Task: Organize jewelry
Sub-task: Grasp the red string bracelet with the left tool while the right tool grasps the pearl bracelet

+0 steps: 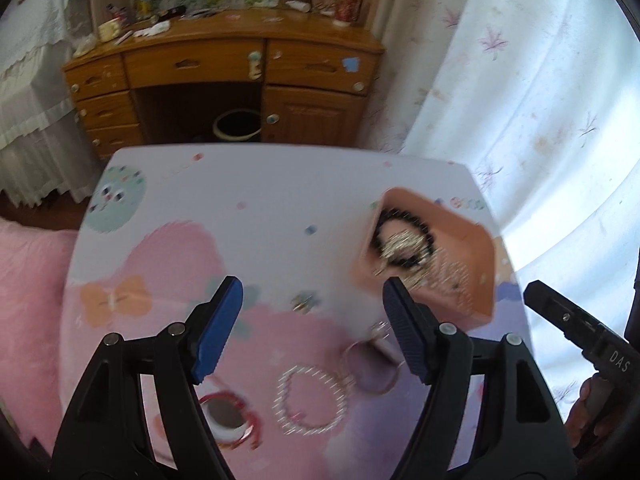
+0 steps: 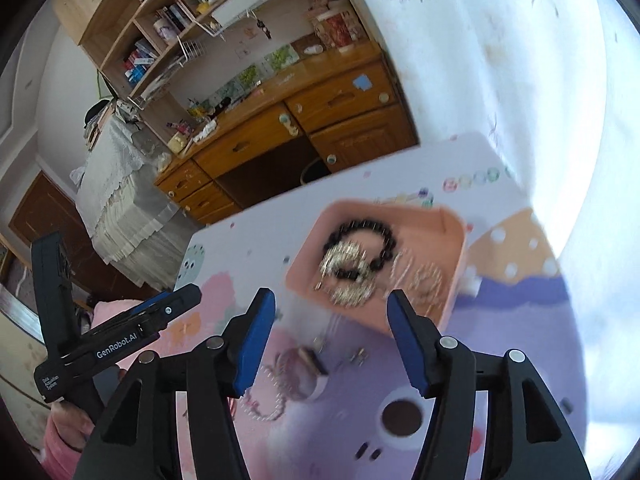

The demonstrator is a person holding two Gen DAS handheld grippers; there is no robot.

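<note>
- A peach-pink tray (image 2: pixel 448 224) is sitting toward the far right part of the surface (image 1: pixel 272 184), which is wearing a pastel cartoon print.
- Inside the tray a black bead bracelet (image 2: pixel 362 227) is lying in a ring, with a glittery gold piece (image 2: pixel 350 276) overlapping its near side and thinner pale chains (image 2: pixel 424 276) trailing to the right; all of it is blurring.
- On the bare surface nearer the viewer, a pearly bracelet (image 1: pixel 310 398) is lying in a loop, just beside a watch with a thin band (image 1: pixel 370 364).
- A small sparkly piece (image 1: pixel 303 302) is lying apart, between the loop and the tray.
- The left claw (image 1: pixel 312 330) is hanging wide above the loose pieces, nothing between its blue pads.
- The right claw (image 2: pixel 330 338) is also standing apart and gripping nothing, just short of the tray.
- Behind everything a wooden desk (image 1: pixel 224 60) is standing against the wall beside a flowered curtain (image 1: pixel 520 80).
</note>
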